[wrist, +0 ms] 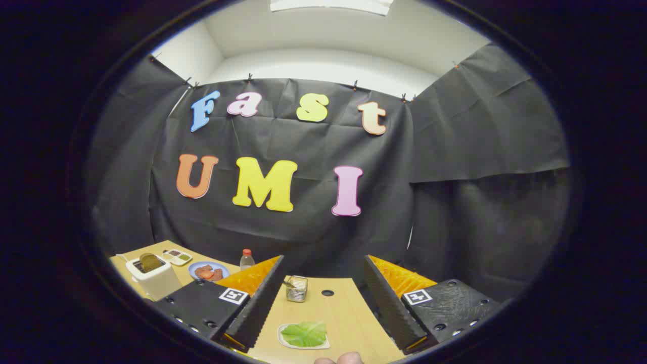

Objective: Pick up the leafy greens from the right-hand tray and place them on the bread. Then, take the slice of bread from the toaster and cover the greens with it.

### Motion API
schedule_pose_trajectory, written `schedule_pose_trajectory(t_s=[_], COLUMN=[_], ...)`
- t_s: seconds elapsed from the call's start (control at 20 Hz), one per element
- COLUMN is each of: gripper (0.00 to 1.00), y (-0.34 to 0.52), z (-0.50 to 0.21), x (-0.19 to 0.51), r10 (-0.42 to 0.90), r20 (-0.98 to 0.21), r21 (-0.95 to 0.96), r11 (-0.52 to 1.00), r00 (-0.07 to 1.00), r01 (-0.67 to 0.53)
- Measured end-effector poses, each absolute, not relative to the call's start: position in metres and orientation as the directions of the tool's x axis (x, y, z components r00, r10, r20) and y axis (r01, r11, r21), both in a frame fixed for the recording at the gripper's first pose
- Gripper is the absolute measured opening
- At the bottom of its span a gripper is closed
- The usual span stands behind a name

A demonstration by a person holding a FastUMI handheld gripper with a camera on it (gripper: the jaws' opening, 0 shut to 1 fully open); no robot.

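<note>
The leafy greens (304,334) are lying on their tray (323,346), between the fingers of the wide, empty tool (323,316). Judging by this, the pick-up is just starting; next, lowering onto the greens and closing.

the table (349,303) looked like pale wood, smooth and matt. the greens (305,334) looked soft and crinkly with a slight shine, and lay on a smooth white tray (283,337) that looked like plastic. the gripper (322,303) was wide apart with nothing between its fingers (258,303); their inner faces were ridged and rough like rubber, and the blocks behind them looked like bumpy matt plastic. the holder (296,289) looked like shiny wire metal. the toaster (151,275) looked like smooth white plastic, with rough brown bread (150,261) in it. the bottle (246,259) was clear plastic. the wall (455,151) was matt, wrinkled cloth.
</note>
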State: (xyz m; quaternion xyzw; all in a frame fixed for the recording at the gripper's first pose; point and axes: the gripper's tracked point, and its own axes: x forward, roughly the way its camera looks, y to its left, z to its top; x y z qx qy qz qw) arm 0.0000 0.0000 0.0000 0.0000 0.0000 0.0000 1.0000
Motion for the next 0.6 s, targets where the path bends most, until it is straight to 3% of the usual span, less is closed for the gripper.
schedule_pose_trajectory(t_s=[0.6], gripper=[0.95], y=[-0.044], z=[-0.039], x=[0.030], r10=[0.085], r20=[-0.073], r21=[0.020], r11=[0.996], r00=[0.994], r01=[-0.083])
